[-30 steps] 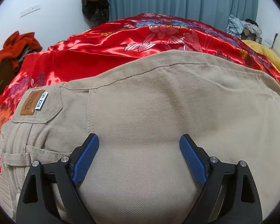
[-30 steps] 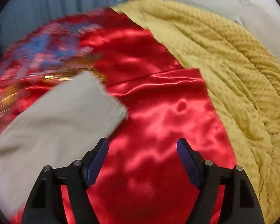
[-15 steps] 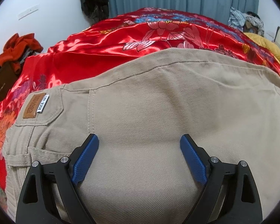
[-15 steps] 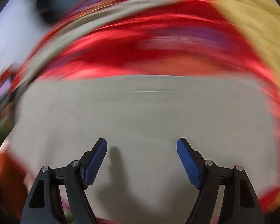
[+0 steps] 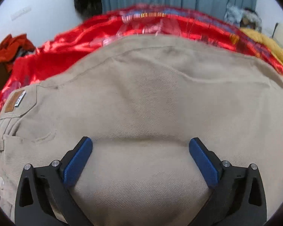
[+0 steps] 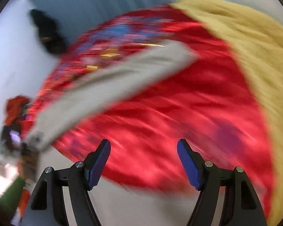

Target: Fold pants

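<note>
The left gripper (image 5: 140, 158) hangs over the tan pants (image 5: 151, 103), its jaws opening wide with only flat cloth under the gap and neither pad pressing it. The pants lie spread on the red bedspread (image 5: 69, 45), label patch (image 5: 14, 101) at the left. The right gripper (image 6: 143, 162) stands open and empty above the bedspread, 1 pant leg beyond; a yellow blanket (image 6: 254, 52) lies right.

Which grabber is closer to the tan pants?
Left. The left gripper is right over the tan pants, its fingers opening astride the cloth. The right gripper hangs over the red bedspread, away from them.
</note>
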`<state>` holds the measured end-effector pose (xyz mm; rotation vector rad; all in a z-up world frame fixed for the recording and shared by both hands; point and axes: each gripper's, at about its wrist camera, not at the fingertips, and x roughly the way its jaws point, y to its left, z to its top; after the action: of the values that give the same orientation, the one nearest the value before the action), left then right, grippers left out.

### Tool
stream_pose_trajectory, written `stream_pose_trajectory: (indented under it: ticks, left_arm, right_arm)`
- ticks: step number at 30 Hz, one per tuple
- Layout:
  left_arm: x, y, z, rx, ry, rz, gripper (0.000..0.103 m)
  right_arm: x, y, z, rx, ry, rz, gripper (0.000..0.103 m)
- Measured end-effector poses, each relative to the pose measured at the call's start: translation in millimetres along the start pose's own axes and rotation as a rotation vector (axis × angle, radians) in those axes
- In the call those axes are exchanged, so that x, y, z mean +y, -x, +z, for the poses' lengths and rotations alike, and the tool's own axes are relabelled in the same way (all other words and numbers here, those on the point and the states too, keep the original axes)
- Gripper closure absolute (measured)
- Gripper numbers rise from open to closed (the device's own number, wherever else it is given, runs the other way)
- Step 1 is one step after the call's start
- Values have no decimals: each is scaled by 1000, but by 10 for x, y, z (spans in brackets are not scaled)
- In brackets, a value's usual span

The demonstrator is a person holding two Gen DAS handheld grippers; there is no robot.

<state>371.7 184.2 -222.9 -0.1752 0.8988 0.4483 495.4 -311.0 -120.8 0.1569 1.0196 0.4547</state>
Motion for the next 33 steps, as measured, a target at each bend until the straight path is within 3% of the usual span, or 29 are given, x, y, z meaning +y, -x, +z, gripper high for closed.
stream_pose_trajectory:
  ticks: [4,6,8,11,15,17,20,23,25,27,30,33]
  left_arm:
    - [16,-2,-22,-12,9,-18,1]
    - [15,6,-49,-24,9,-21,1]
    - [34,5,-57,-41,11,-23,1]
    - [28,12,-80,-58,12,-20,1]
    - [25,7,-77,-70,14,-21,1]
    - [21,15,-90,-73,13,-18,1]
    - [25,13,-96,-70,13,-19,1]
    - [25,14,-95,-71,14,-19,1]
    - [24,12,-97,-71,13,-18,1]
    - [21,7,-98,-69,12,-16,1]
    - [21,-1,-86,-67,11,-14,1]
    - [13,-9,-74,-63,8,-10,1]
  right_arm:
    - [623,-1181,577,49,161,52,30]
    - [604,-1598,702,66,188,18,30]
    - [302,-1891,786,95,166,-62,30]
    - [-452,-1837,865,53,102,-223,33]
    - [-1500,-1138,912,-103,-199,-464,32]
    - [-1761,-893,884,-152,-300,-400,31]
    - [-1911,-989,899,-126,-389,-244,31]
    - [-1838,-1203,943,-111,-382,-247,37]
    - [-1708,-1254,987,-119,-349,-291,99]
    - [-1416,-1199,1068,-171,-271,-327,99]
    - [-823,-775,985,-229,-38,-189,99]
    - [-192,-76,411,-247,288,-70,99]
